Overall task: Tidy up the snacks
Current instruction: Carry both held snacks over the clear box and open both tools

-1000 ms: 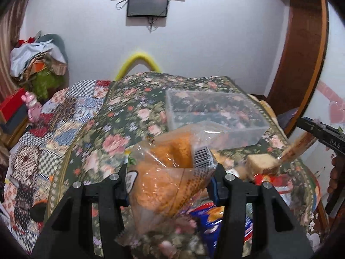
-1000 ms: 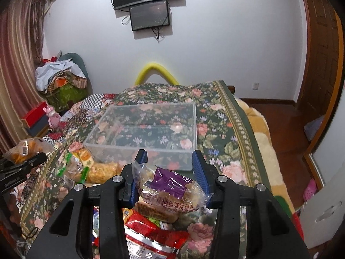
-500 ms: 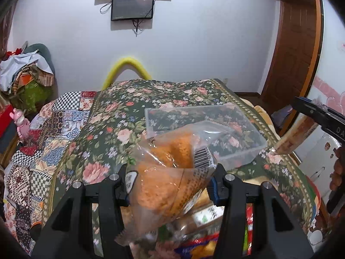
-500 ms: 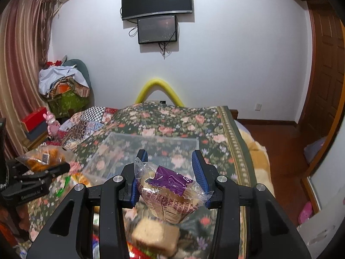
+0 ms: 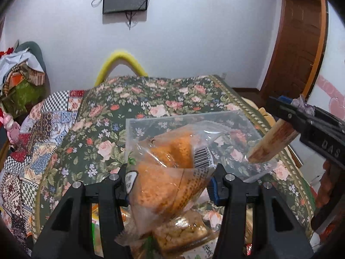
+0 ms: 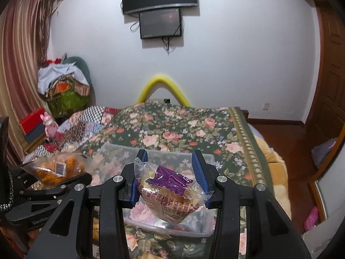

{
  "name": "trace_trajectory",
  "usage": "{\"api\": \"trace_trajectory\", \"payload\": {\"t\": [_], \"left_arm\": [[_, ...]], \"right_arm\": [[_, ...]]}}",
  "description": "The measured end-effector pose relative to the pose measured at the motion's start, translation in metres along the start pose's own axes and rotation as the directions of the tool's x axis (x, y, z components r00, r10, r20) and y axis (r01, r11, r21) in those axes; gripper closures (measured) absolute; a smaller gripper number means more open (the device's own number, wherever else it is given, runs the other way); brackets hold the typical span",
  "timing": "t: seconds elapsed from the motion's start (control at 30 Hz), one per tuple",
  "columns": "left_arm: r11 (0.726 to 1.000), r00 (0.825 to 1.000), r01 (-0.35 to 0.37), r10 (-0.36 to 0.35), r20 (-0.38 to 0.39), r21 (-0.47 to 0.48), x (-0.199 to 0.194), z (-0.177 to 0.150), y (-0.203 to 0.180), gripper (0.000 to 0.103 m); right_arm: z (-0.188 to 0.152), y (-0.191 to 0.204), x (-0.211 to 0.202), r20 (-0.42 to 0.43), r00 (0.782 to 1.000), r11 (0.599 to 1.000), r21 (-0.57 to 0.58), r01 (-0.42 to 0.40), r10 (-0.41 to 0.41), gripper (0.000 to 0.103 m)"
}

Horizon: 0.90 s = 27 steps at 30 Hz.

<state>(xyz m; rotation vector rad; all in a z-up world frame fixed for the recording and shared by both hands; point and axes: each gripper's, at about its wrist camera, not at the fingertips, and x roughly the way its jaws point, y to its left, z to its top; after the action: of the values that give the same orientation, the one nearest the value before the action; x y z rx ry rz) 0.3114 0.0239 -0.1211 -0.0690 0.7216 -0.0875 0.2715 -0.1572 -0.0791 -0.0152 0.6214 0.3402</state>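
My left gripper (image 5: pixel 170 185) is shut on a clear bag of orange snacks (image 5: pixel 166 172), held up in front of the clear plastic bin (image 5: pixel 138 127) on the flowered bedspread. My right gripper (image 6: pixel 170 177) is shut on a wrapped cake with a purple label (image 6: pixel 170 194), hanging over the same clear plastic bin (image 6: pixel 207 161). From the right wrist, the left gripper (image 6: pixel 54 183) with its orange snack bag (image 6: pixel 54 168) shows at the left. In the left wrist view the right gripper (image 5: pixel 301 116) enters from the right with the wrapped cake (image 5: pixel 273 142) under it.
More snack packets (image 5: pixel 183 235) lie on the bedspread near the front edge, below the left gripper. The bed (image 6: pixel 183 127) stretches back to a white wall with screens (image 6: pixel 159 23). Piled clothes (image 6: pixel 62 84) sit at the left; a wooden floor (image 6: pixel 289 142) lies to the right.
Both grippers have moved forward and upward toward the bin with their packets. The loose snack pile has dropped toward the bottom of both views, and the bin now lies under the held packets.
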Motion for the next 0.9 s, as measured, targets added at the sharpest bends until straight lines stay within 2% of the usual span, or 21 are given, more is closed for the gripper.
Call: {"api": "trace_trajectory", "payload": {"t": [0.3, 0.47, 0.57, 0.67, 0.7, 0.73, 0.8, 0.9], "left_arm": [[1.000, 0.996, 0.001, -0.003, -0.085, -0.021, 0.047, 0.000, 0.000, 0.051], [0.999, 0.994, 0.016, -0.019, -0.108, -0.035, 0.057, -0.002, 0.000, 0.051], [0.999, 0.992, 0.014, -0.019, -0.121, -0.040, 0.059, -0.002, 0.001, 0.050], [0.998, 0.992, 0.014, -0.021, -0.125, -0.055, 0.058, -0.003, 0.004, 0.047], [0.998, 0.992, 0.011, -0.018, -0.123, -0.056, 0.057, -0.003, 0.004, 0.046], [0.998, 0.993, 0.010, -0.017, -0.120, -0.057, 0.056, -0.003, 0.005, 0.045], [0.999, 0.995, 0.007, -0.012, -0.094, -0.053, 0.047, -0.001, 0.005, 0.042], [0.999, 0.999, 0.018, -0.020, -0.050, -0.037, 0.030, 0.003, 0.001, 0.033]], "right_arm": [[-0.007, -0.005, 0.031, -0.103, 0.994, 0.997, -0.076, 0.015, -0.023, 0.063], [-0.012, -0.015, 0.040, -0.149, 0.989, 0.999, -0.046, -0.008, 0.001, 0.063], [-0.013, -0.017, 0.040, -0.156, 0.988, 0.999, -0.045, 0.007, -0.014, 0.062], [-0.010, -0.019, 0.039, -0.147, 0.989, 0.999, -0.035, 0.021, -0.026, 0.050], [-0.009, -0.019, 0.037, -0.140, 0.990, 0.999, -0.032, 0.027, -0.031, 0.038], [-0.007, -0.019, 0.033, -0.122, 0.992, 0.999, -0.031, 0.036, -0.039, 0.032], [-0.004, -0.018, 0.027, -0.099, 0.994, 0.998, -0.042, 0.041, -0.045, 0.031], [-0.002, -0.017, 0.019, -0.092, 0.995, 0.998, -0.045, 0.033, -0.037, 0.029]]}}
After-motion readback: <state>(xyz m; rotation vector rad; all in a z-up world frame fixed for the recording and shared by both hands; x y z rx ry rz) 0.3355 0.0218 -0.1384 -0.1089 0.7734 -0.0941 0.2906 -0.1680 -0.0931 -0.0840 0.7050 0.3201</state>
